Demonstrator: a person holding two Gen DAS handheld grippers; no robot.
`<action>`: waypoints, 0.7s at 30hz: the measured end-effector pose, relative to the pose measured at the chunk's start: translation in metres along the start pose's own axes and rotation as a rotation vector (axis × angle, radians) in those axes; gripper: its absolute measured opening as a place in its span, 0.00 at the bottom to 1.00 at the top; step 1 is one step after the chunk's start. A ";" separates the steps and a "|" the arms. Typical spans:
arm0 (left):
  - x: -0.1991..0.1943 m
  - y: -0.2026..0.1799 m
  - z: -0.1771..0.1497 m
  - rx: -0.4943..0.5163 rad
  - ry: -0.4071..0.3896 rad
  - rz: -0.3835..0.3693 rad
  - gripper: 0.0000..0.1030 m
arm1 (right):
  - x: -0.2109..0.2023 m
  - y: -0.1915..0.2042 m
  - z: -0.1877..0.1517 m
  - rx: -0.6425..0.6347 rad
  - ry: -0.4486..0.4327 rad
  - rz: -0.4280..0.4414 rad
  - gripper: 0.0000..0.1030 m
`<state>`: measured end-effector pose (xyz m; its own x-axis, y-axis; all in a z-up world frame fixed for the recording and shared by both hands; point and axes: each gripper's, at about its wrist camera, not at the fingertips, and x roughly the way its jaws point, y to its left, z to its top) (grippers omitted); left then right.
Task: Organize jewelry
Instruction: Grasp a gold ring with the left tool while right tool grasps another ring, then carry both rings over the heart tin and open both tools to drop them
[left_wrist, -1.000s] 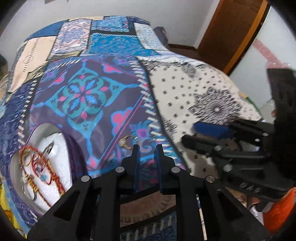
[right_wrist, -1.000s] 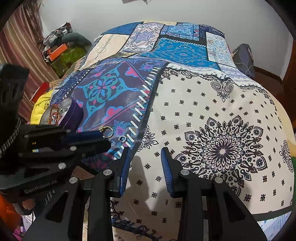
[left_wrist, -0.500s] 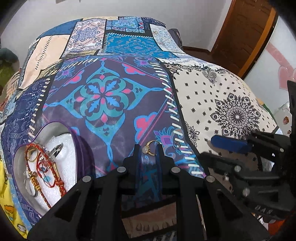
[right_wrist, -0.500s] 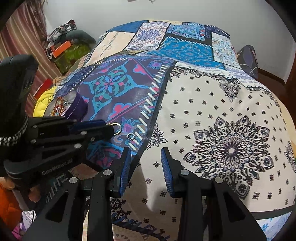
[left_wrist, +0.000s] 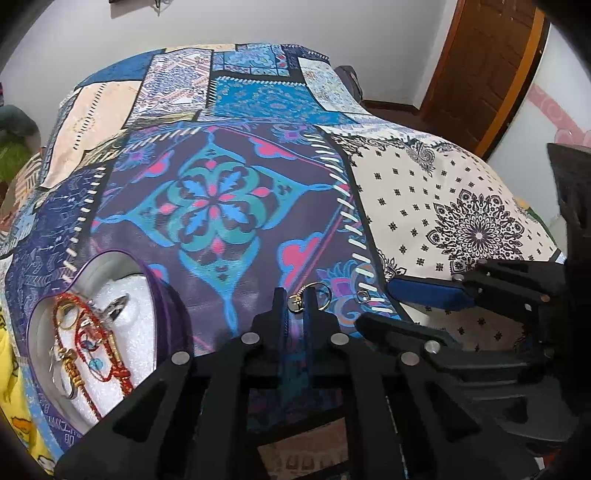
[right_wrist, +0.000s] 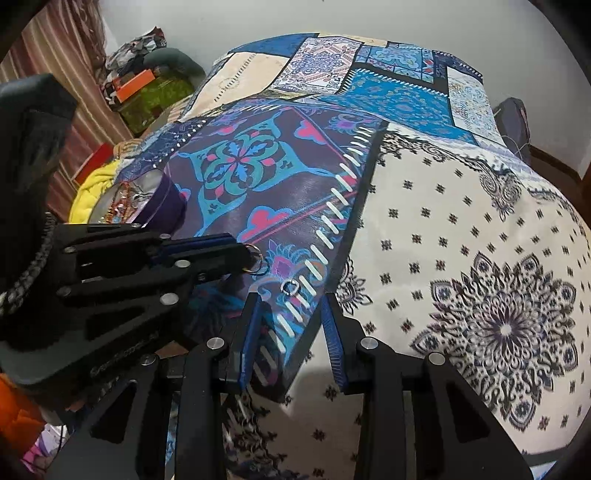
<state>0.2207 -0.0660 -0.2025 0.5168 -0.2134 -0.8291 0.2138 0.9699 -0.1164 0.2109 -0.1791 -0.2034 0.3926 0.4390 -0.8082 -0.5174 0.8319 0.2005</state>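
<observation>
A gold hoop (left_wrist: 297, 300) sits between the fingertips of my left gripper (left_wrist: 295, 295), whose jaws are closing and press on it just above the patchwork bedspread (left_wrist: 221, 206). In the right wrist view the left gripper (right_wrist: 248, 254) shows the hoop (right_wrist: 259, 258) poking out of its tips. A small silver ring (right_wrist: 290, 287) lies on the cloth just ahead of my right gripper (right_wrist: 293, 332), which is open with nothing between its pads. The ring (left_wrist: 364, 295) also lies beside the right gripper (left_wrist: 391, 306). A purple heart-shaped box (left_wrist: 168, 314) at the left holds red and gold jewelry (left_wrist: 85, 343) on white foam.
The purple box (right_wrist: 162, 206) stands at the bed's left side near a yellow cloth (right_wrist: 92, 184). Clutter (right_wrist: 147, 85) is piled by the wall at the left. A wooden door (left_wrist: 484, 70) stands at the far right. The white patterned part of the bedspread (right_wrist: 461, 240) spreads to the right.
The left gripper moved up to the gold hoop and shut on it. The right gripper shifted left, bringing the small silver ring in line with its open fingers.
</observation>
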 end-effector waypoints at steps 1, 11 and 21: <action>-0.002 0.001 -0.001 -0.005 -0.004 -0.006 0.06 | 0.001 0.001 0.001 -0.002 0.001 0.002 0.30; -0.029 0.013 -0.002 -0.058 -0.064 -0.031 0.06 | 0.008 0.008 0.003 -0.034 -0.021 -0.018 0.10; -0.052 0.017 -0.003 -0.067 -0.104 -0.021 0.06 | -0.006 0.010 0.010 -0.016 -0.048 -0.008 0.09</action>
<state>0.1950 -0.0379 -0.1631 0.5964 -0.2414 -0.7655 0.1717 0.9700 -0.1721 0.2108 -0.1698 -0.1912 0.4326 0.4487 -0.7820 -0.5263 0.8299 0.1851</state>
